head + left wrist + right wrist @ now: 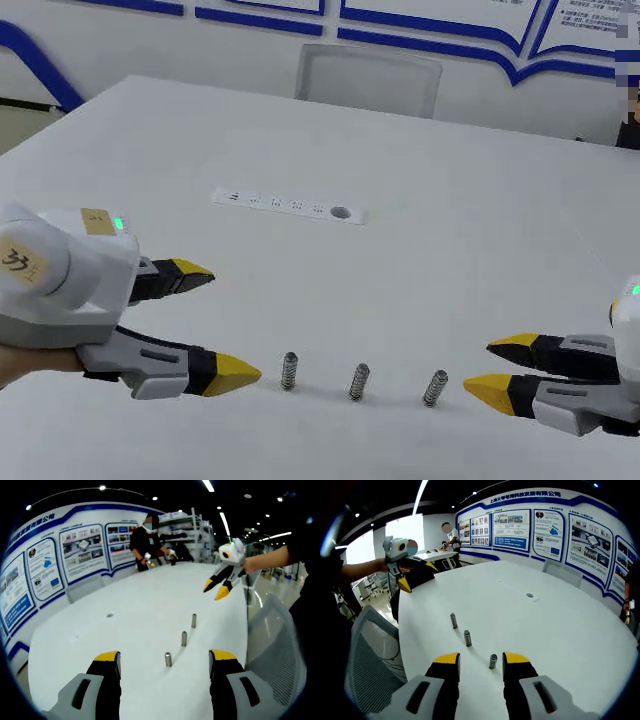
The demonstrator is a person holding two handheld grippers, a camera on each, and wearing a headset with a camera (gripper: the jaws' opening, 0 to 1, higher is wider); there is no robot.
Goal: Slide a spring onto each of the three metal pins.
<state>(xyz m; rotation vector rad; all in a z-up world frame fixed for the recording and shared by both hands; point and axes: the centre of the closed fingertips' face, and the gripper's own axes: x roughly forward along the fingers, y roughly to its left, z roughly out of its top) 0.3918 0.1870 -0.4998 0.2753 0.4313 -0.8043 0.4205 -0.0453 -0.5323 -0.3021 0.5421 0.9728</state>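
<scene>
Jaws on the left gripper (232,323) stand wide apart with nothing between them. It is held low over the table (420,160), off the left end of the row and pointing along it. That reads as a hand with nothing to carry, parked clear of the work.

Three springs stand upright in a line near the table's near edge, well spaced from each other. The left spring (289,371) is near the lower left fingertip but not touching it. The middle spring (359,382) stands free between its neighbours. The right spring (435,388) sits just beside the right gripper (480,365). Each coil standing on end suggests it is already threaded on something, so the pins are probably inside (they cannot be made out through the coils). The task looks close to done.

On the right gripper the jaws are also apart, more narrowly, and hold nothing. In the right gripper view the nearest spring lines up with the gap between the tips but lies just ahead of them, as if that gripper were placed to check or steady it.
</scene>
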